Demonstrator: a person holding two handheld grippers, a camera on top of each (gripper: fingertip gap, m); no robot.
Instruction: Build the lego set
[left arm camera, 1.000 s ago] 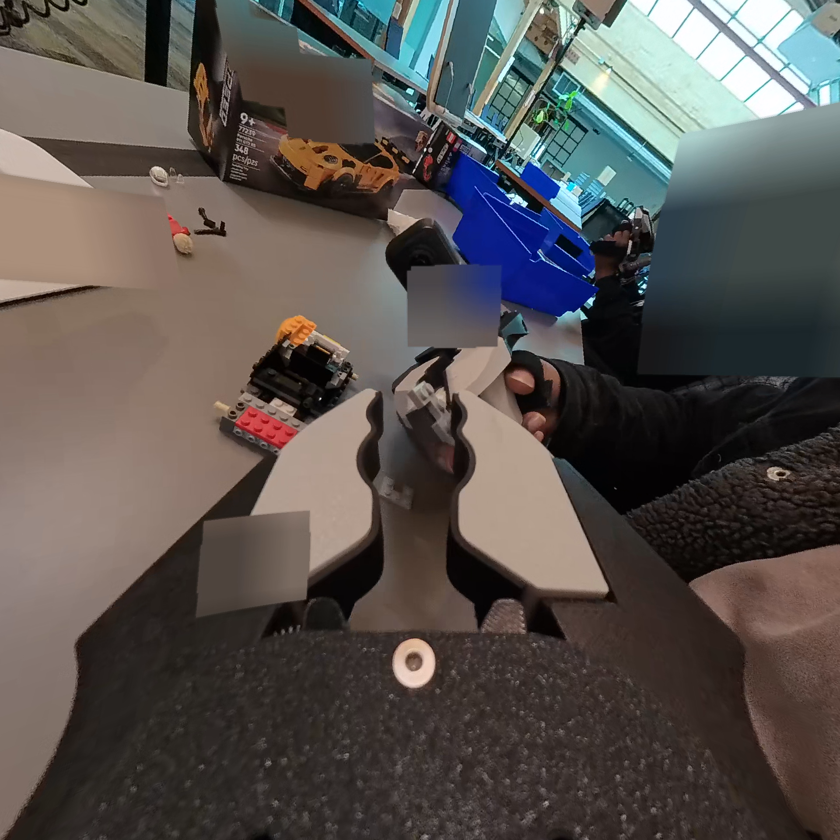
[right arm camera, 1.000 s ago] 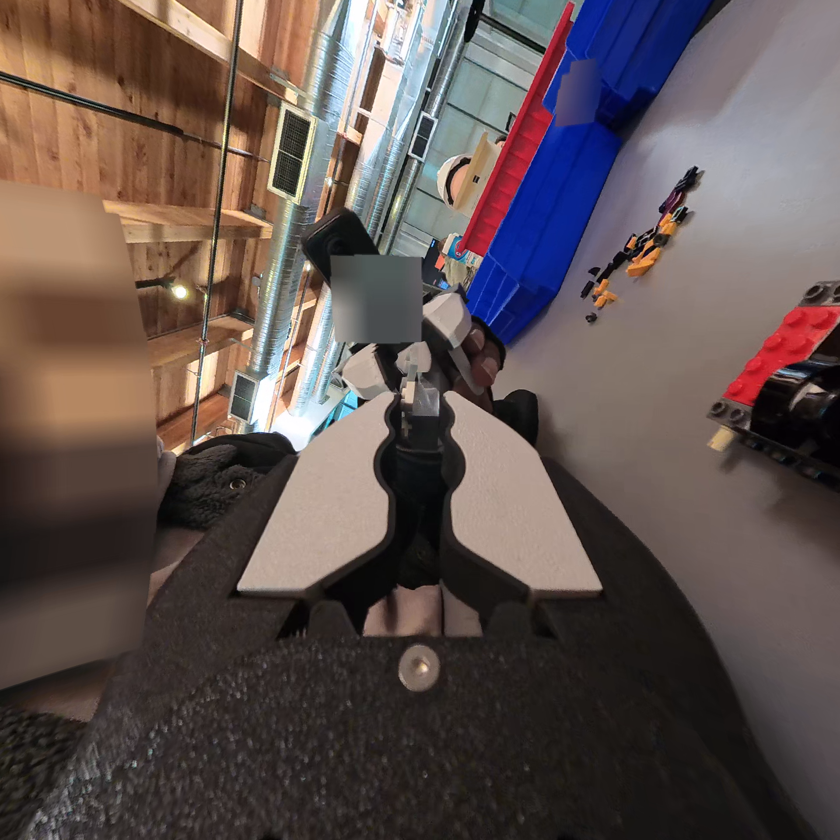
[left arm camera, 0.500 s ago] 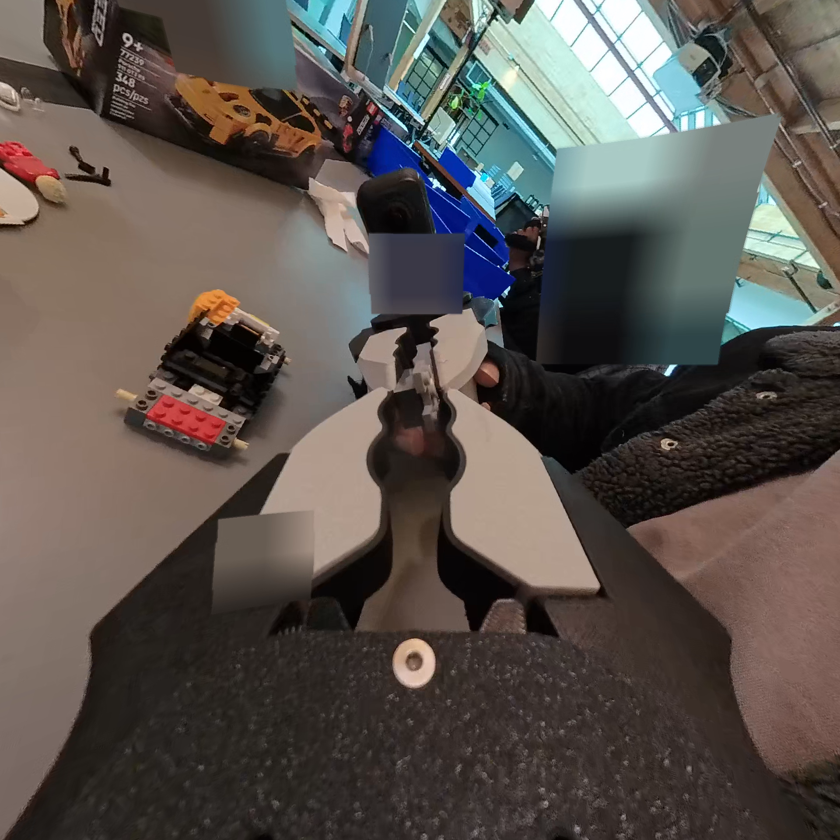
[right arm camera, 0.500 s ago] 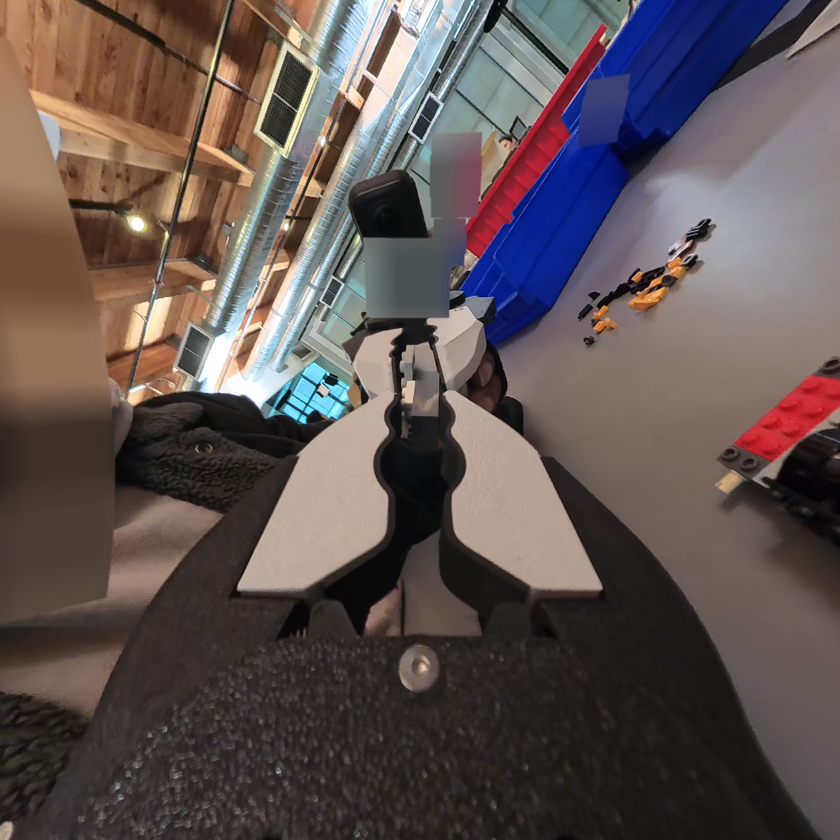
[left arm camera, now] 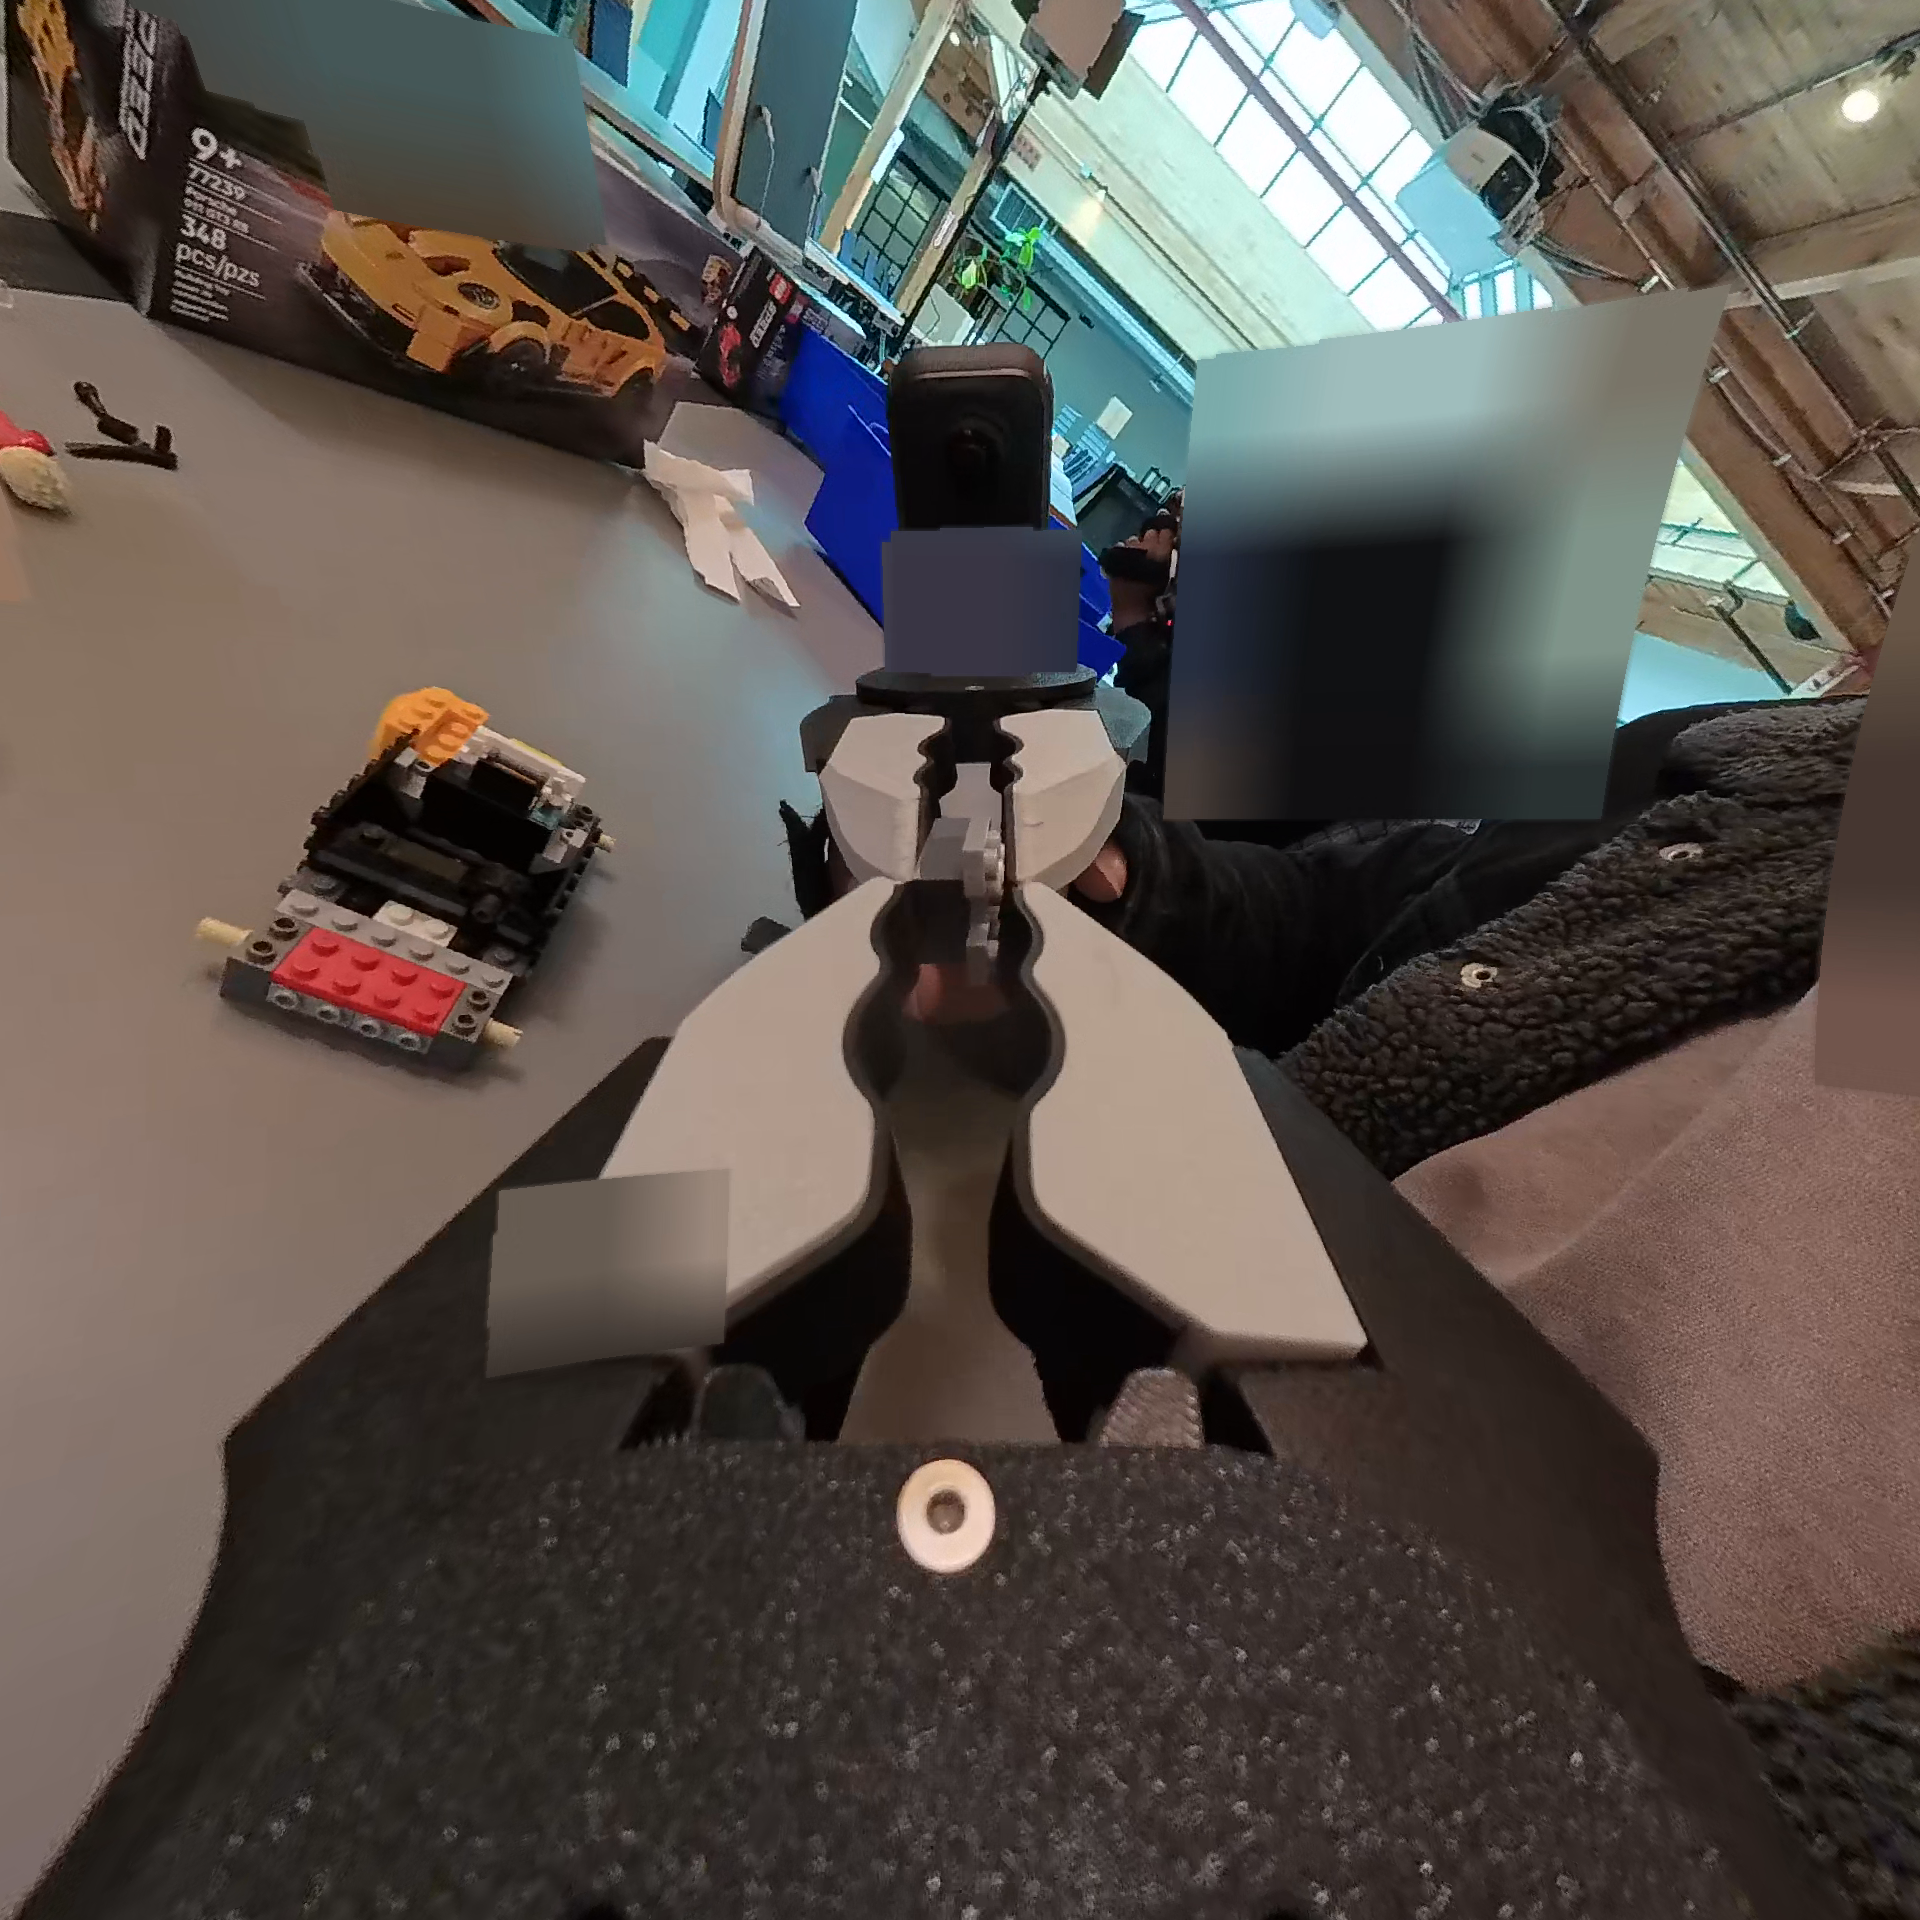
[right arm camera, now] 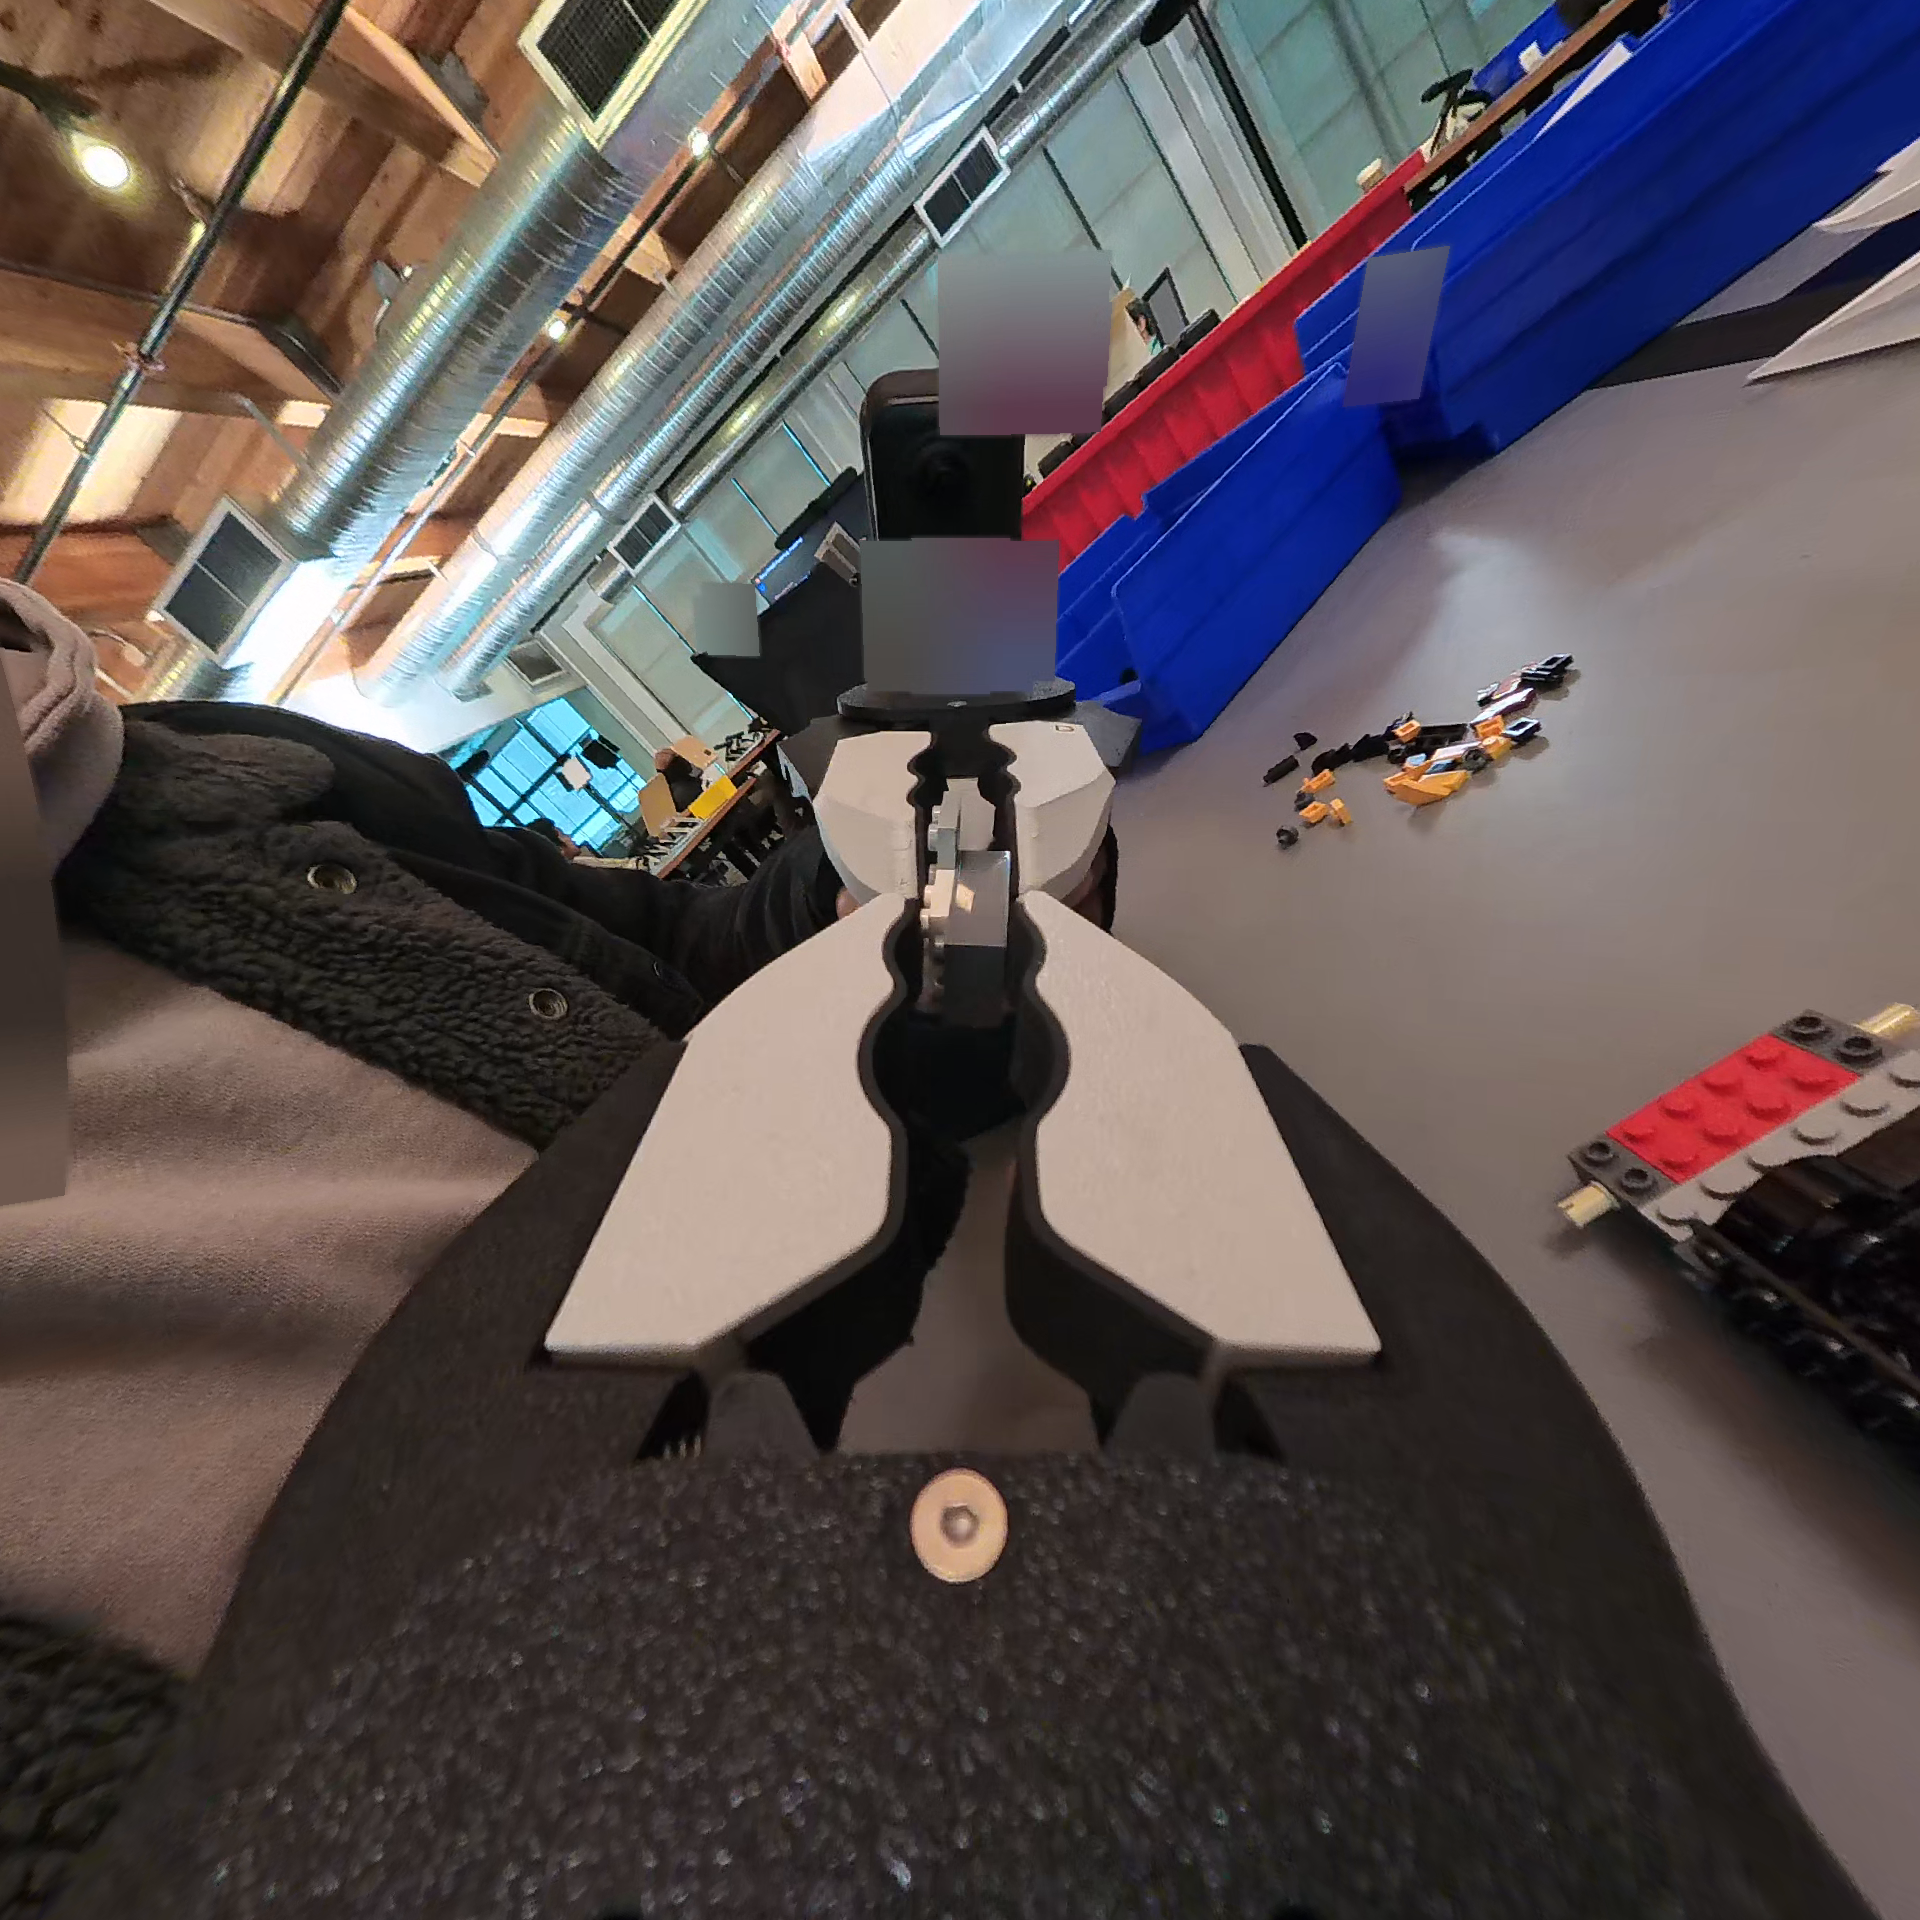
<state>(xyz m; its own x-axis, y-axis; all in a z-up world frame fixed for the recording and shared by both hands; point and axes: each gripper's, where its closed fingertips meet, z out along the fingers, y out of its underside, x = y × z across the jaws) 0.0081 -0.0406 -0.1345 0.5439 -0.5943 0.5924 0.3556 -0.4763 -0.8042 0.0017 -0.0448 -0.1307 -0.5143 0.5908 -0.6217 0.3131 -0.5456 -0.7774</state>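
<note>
- Smooth matte grey table point(left arm camera: 260, 1195) ran under both grippers, with a wooden-beamed ceiling and ribbed silver ducts point(right arm camera: 499, 343) overhead.
- Nearest in each wrist view sat a pebbled black mount holding flat, pale grey fingers with wavy inner edges.
- Left gripper point(left arm camera: 951, 894) had its fingers nearly together, pinched on a small grey lego piece point(left arm camera: 977, 862) with round studs along one edge.
- Right gripper point(right arm camera: 961, 914) met it tip to tip from the opposite side; its fingers were likewise drawn in and clamped on a small grey lego part point(right arm camera: 971, 894) with a flat square face, pressed against the studded one.
- I cannot tell whether the two grey parts were already locked into one.
- Just beyond the tips, in the left wrist view, a bare fingertip and a black glove point(left arm camera: 1174, 883) showed behind the right gripper, which carried a black rounded camera on top.
- Left of the grippers, the half-built car chassis point(left arm camera: 416, 883) lay flat on the table: red studded plate, grey rim, black blocky core, orange wedge at the far end, tan axle pins poking out.
- Farther off in the right wrist view, loose orange and black pieces point(right arm camera: 1423, 748) lay scattered.
- Crumpled white paper point(left arm camera: 717, 520) lay beyond the chassis.
- Glossy set box point(left arm camera: 312, 229) with a yellow car printed on it stood at the far edge.
- Blue plastic bins point(right arm camera: 1299, 520) and red ones lined the back.
</note>
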